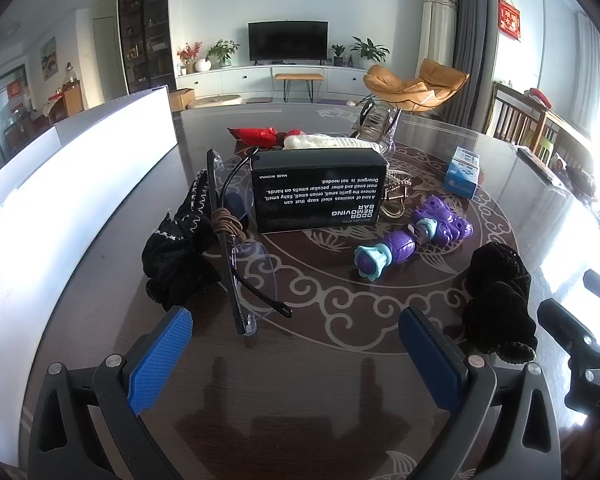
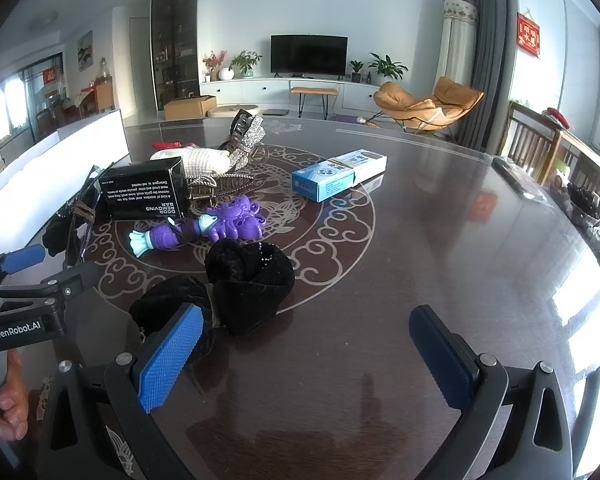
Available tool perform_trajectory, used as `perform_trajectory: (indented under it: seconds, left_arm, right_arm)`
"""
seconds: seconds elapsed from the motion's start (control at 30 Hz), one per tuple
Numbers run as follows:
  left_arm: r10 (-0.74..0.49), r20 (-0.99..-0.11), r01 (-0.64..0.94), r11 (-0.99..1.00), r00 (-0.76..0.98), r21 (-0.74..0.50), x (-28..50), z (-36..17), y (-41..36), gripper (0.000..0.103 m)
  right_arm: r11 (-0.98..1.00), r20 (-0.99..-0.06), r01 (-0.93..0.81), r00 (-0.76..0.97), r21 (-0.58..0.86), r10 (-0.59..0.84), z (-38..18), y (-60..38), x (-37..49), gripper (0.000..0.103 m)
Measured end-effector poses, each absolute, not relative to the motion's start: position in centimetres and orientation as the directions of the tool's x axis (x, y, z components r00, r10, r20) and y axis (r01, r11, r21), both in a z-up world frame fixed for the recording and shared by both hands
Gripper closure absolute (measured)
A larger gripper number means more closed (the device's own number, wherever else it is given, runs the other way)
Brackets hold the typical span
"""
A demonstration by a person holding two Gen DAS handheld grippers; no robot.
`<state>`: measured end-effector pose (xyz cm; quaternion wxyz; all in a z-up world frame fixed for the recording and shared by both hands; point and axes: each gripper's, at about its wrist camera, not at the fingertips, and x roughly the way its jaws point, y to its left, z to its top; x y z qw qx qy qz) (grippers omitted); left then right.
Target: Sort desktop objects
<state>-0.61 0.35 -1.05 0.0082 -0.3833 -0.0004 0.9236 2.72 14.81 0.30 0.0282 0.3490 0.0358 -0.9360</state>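
Blue-padded left gripper [image 1: 295, 354] and right gripper [image 2: 306, 354], both spread wide and empty above the dark patterned table [image 2: 420, 264]; nothing is yet grasped. Sorting appears barely begun, since every item lies loose in one central cluster and the white bin [image 1: 79, 168] along the left edge shows no contents from these views. Nearest the right gripper, a black velvet scrunchie [image 2: 247, 280] lies just beside its left finger; nearest the left gripper, clear glasses [image 1: 243, 272] wound with a brown hair tie [image 1: 225, 220] lie against a black knitted piece [image 1: 175, 256]. Mid-field: purple toy [image 1: 416, 240] and black box [image 1: 320, 192], printed upside down "ODOR REMOVING BAR" and "MADE IN CHINA". Beyond: a blue carton [image 2: 338, 174], print illegible, a white knit item [image 2: 203, 162] and a rhinestone hair claw [image 2: 247, 132]. "GenRobot.AI" marks the left gripper's body in the right view.
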Motion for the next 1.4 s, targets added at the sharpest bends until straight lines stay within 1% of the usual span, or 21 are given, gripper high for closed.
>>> perform_trajectory:
  seconds: [0.73,0.93,1.4]
  left_arm:
    - [0.007,-0.706,-0.003,-1.0,-0.708,-0.007,-0.59,-1.06,0.4,0.0]
    - [-0.015,-0.705,0.03,-1.0,-0.709,-0.008,-0.61,-1.09,0.42,0.0]
    - [-0.022,-0.705,0.047,-0.999,-0.709,-0.016,-0.44,-1.18,0.04,0.0]
  right_arm:
    - [-0.996,-0.662,0.082,-0.749,-0.046,-0.031,0.25,14.86,2.71,0.0]
    - [-0.996,-0.659,0.078,-0.751,-0.045,-0.029,0.22,14.88,2.67,0.0]
    - [-0.996,-0.665,0.081,-0.745,-0.034,-0.037,0.13,14.93,2.6,0.0]
